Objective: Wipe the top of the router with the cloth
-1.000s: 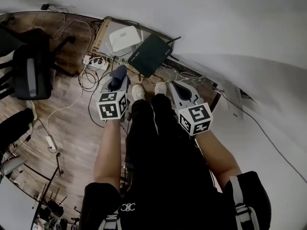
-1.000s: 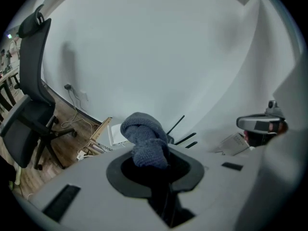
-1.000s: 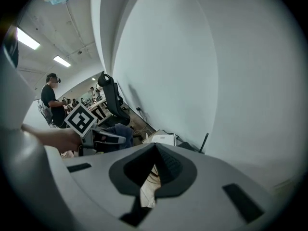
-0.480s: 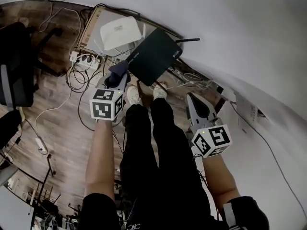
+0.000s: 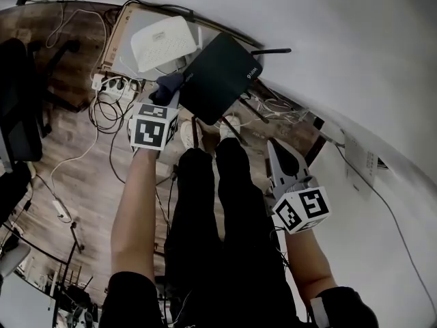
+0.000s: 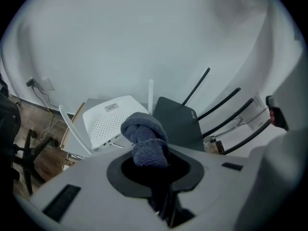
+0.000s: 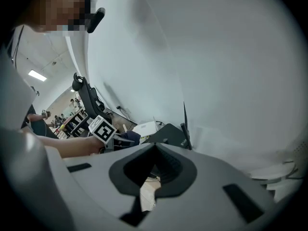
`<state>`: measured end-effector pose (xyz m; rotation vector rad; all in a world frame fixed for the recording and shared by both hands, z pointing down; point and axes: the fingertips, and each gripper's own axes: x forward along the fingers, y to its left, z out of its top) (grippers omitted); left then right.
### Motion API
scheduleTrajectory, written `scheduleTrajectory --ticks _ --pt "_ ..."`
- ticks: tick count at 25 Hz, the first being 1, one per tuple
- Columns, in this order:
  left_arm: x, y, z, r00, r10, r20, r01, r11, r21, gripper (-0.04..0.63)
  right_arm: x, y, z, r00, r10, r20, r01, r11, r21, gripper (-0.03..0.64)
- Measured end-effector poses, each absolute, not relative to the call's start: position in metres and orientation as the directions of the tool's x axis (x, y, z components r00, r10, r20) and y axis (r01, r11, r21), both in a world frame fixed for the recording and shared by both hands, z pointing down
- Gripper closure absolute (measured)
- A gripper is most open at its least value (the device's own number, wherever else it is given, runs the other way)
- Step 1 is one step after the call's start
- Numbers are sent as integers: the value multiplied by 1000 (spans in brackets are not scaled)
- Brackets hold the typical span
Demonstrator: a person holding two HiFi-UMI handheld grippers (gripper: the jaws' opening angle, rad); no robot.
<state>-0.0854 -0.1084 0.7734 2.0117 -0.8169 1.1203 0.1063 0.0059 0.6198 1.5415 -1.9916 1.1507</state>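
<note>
A black router [image 5: 222,74] with thin antennas lies on the floor by the wall, tilted against a white router [image 5: 166,42]. My left gripper [image 5: 171,96] is shut on a dark blue cloth [image 5: 169,83], which sits right at the black router's left edge. In the left gripper view the bunched cloth [image 6: 144,134] sticks out of the left gripper [image 6: 147,155], with the black router [image 6: 178,124] and the white router [image 6: 111,120] just beyond it. My right gripper [image 5: 273,146] hangs shut and holds nothing, lower right of the router, away from it; the right gripper [image 7: 155,148] points toward the wall.
A power strip [image 5: 113,84] with tangled cables lies left of the routers on the wooden floor. A flat board [image 5: 117,33] lies under the white router. An office chair [image 5: 17,108] stands far left. The person's legs and shoes [image 5: 205,132] are just below the routers. White wall [image 5: 341,60] behind.
The left gripper with the cloth has come up to the black router's left edge. The right gripper has dropped back, lower and to the right. The routers look nearer.
</note>
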Motion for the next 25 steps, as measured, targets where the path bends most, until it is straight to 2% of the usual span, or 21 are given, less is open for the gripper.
scheduleTrajectory --ticks 8,12,18,25 --pt "-71 -99 809 457 -148 877 -781 -538 317 529 113 9 629 -334 -626 705 -920 52 -389 617" --pt "-63 -95 810 473 -114 874 -751 -570 333 531 109 17 634 -342 -615 710 -916 49 -399 618" --pt "-42 -72 811 525 65 848 -586 -695 416 535 109 17 636 -330 -624 709 -913 19 -408 617" --pt "-21 -40 812 497 273 824 -332 -817 471 538 110 19 637 -317 -634 706 -914 5 -406 618"
